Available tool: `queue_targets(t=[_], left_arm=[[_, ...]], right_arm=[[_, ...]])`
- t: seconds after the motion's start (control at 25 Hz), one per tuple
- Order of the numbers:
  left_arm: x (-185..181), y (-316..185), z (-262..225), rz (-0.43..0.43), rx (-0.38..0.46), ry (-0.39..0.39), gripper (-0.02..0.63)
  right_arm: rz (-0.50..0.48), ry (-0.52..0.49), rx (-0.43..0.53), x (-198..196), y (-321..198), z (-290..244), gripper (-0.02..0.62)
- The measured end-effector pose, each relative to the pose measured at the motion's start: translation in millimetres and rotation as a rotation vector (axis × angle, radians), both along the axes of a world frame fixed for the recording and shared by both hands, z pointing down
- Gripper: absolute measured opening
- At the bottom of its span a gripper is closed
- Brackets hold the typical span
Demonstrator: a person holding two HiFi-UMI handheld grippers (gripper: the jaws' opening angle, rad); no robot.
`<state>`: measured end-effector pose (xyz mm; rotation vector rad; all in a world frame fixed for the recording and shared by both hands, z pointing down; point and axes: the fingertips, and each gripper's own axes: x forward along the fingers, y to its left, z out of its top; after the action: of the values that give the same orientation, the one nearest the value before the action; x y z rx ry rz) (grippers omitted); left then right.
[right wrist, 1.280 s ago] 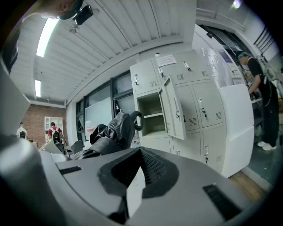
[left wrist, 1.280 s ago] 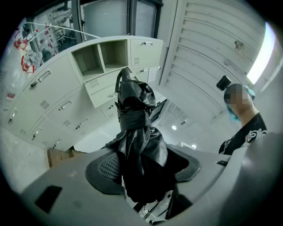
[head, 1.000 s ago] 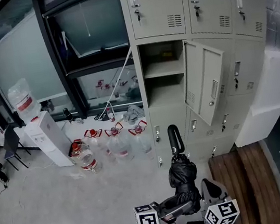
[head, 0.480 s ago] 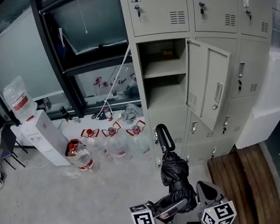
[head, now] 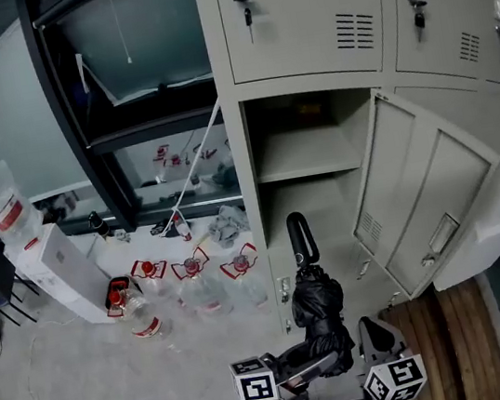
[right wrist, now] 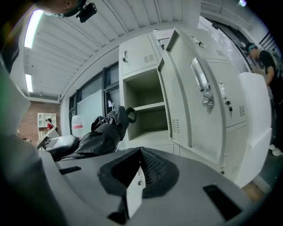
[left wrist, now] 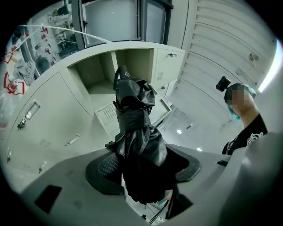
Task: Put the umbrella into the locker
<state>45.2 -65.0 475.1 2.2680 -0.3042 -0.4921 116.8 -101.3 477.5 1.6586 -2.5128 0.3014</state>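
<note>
This is the carry step: the left gripper clamps the umbrella, and the right gripper is closed and empty. Next, I think, it needs raising into the open locker.

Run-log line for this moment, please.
phase: approach | left gripper: shut on umbrella | right gripper: shut, empty | locker: door open | umbrella: upright, before opening
</note>
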Motion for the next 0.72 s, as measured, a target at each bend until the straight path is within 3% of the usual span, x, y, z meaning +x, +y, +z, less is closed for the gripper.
queue_targets(t=[0.28, 0.72], left_arm=[[-8.6, -89.5, 10.6, 0.079, -0.045, 0.038, 0.267], [2.3, -134.7, 21.3, 0.139, -0.111, 0.072, 0.267]], right_arm=[[0.056, 0.005, -0.004, -15.0, -87.9, 1.3, 0.0], [0.068, 0.045, -0.037, -14.3, -131.4, 10.7, 0.0]])
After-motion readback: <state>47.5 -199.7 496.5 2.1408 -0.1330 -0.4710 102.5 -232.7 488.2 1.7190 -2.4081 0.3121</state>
